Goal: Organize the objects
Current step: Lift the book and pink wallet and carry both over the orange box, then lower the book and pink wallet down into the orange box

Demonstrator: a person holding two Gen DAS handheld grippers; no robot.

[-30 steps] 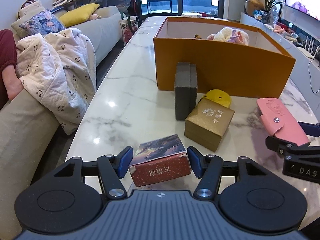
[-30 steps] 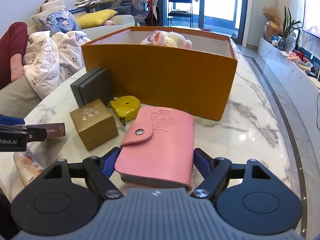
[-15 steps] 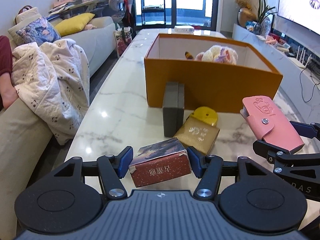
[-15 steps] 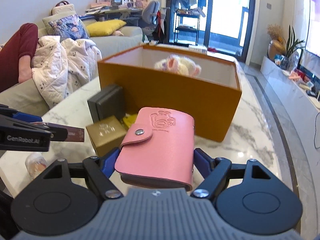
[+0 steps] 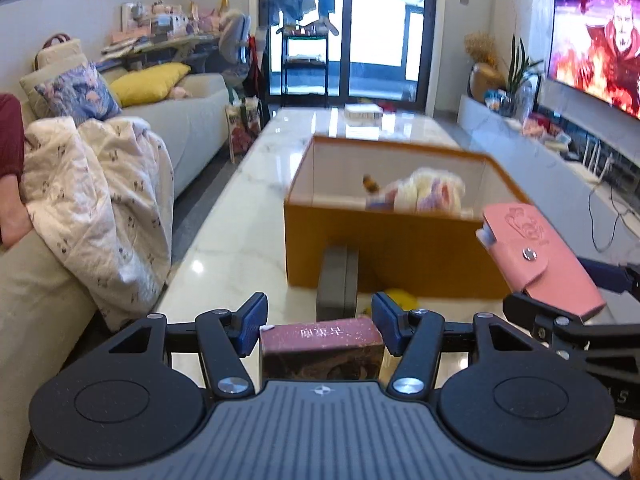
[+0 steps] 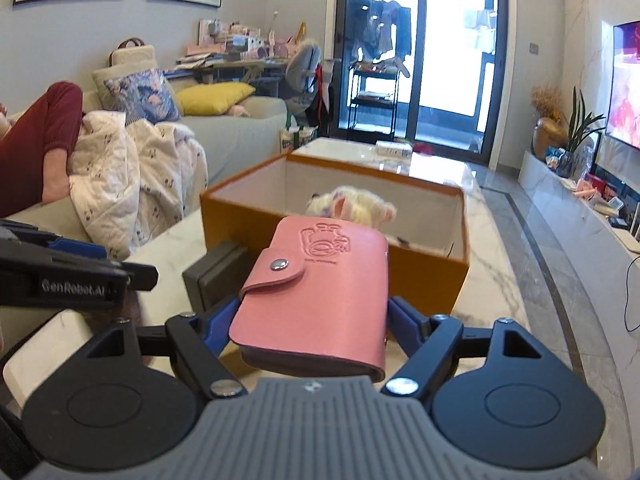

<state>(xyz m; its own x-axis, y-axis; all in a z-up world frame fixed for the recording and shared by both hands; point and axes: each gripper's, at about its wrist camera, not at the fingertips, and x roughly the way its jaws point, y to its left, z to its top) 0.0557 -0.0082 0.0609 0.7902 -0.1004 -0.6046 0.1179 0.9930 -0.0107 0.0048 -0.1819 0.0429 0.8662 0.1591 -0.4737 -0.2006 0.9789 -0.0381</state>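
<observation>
Carrying both loads clear of the table [image 5: 224,240], I have the orange box [image 5: 384,256] dead ahead of each pair of jaws and lower than them, its open top showing a plush toy [image 5: 428,194] inside. My right gripper [image 6: 310,320] is clamped on the pink wallet [image 6: 320,292], whose long axis runs forward toward the box; its far edge already overlaps the near rim in the right wrist view, so I judge this hand the nearer one. My left gripper [image 5: 318,328] grips the red box [image 5: 320,340] crosswise, long side spanning the jaws, and sits further back, with the grey case [image 5: 338,280] upright between it and the orange wall. Against a second ago, both hands have risen and advanced: I now look down into the box, and the gold carton has dropped from sight.
</observation>
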